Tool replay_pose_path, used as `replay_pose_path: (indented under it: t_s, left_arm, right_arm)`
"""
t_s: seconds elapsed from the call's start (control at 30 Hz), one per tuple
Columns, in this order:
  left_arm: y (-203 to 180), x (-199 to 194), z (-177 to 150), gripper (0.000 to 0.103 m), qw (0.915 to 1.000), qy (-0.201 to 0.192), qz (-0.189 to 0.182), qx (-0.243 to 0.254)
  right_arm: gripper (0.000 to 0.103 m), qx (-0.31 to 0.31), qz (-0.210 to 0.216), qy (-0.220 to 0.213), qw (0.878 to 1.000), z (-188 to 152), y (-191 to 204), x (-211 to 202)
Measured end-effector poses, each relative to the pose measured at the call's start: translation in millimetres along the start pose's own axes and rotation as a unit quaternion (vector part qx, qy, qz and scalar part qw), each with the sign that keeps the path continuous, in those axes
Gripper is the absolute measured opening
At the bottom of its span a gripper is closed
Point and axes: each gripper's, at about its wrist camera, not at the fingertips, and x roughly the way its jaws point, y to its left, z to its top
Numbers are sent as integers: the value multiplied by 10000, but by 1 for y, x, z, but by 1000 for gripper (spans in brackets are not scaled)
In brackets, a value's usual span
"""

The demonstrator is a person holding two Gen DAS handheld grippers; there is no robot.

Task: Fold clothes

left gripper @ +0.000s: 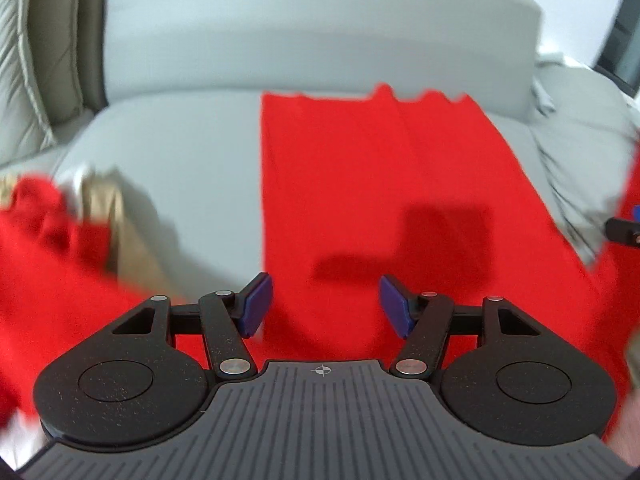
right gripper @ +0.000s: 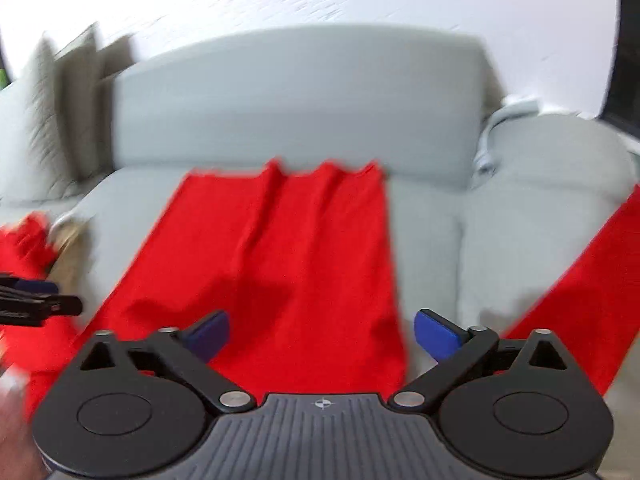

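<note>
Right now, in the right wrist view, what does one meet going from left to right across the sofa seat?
Crumpled red cloth → tan item → flat red garment → bare grey seat cushion → red strip.

The left gripper (left gripper: 326,304) hangs over the red garment (left gripper: 360,200), tilted steeply down toward it, its two blue pads (left gripper: 256,304) spread apart with only air between them; the cloth lies below and neither pad touches it. The right gripper (right gripper: 322,338) also points down at the red garment, above the cloth's near right edge, jaws standing wide and gripping nothing. From the right wrist, the left gripper's dark fingertips show at the garment's left side. From the left wrist, a bit of the right gripper shows at the garment's right side.
</note>
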Motion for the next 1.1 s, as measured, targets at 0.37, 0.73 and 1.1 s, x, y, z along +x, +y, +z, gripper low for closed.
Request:
replay_pose_path:
  t_s: [0.37,0.73,1.1]
  left_arm:
    - [41,157,128,65,9989,-118,457,-36]
    - [40,216,148,13,9962,-299,-4,822]
    - [37,222,149,23,9898,-476,1168,658]
  right_arm:
    - [47,495,-208,-52,9985,91,-57,165]
    - [2,-229,22,478,9986,119,-52,267]
    - [15,-170,-1080,463,9929,115,-65,253]
